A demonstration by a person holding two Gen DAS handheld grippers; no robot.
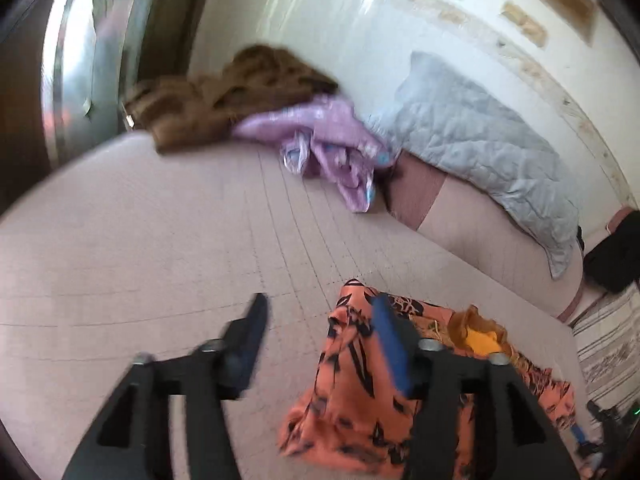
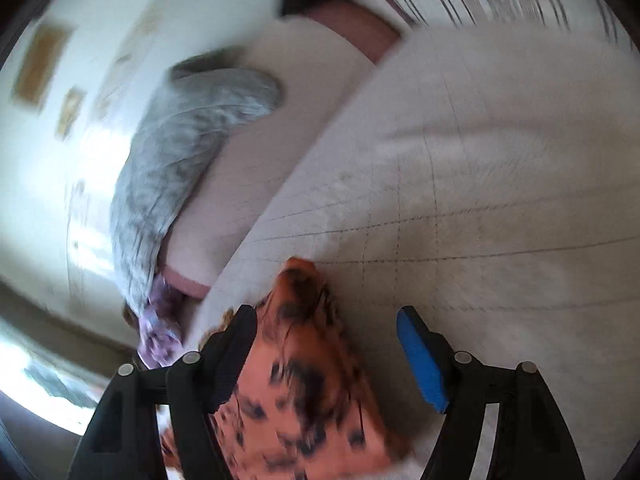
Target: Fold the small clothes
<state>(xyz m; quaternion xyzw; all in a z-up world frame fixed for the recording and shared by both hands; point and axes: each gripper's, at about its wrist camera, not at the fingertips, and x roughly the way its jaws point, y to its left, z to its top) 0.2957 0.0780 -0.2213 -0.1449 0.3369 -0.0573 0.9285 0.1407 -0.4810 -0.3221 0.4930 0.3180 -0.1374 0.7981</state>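
Both spread wide, gripping nothing: left hand-held gripper [image 1: 316, 312] and right hand-held gripper [image 2: 326, 326]. Orange black-patterned garment [image 1: 360, 392] bunched on pale checked mattress [image 1: 160, 240], directly beneath both.

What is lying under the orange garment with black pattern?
The orange garment lies on the pale gridded bed cover. A yellow lining shows at its opening. Whatever lies beneath its middle is covered by the cloth itself.

Three garments [image 1: 360, 380], one quilt [image 1: 480, 144]
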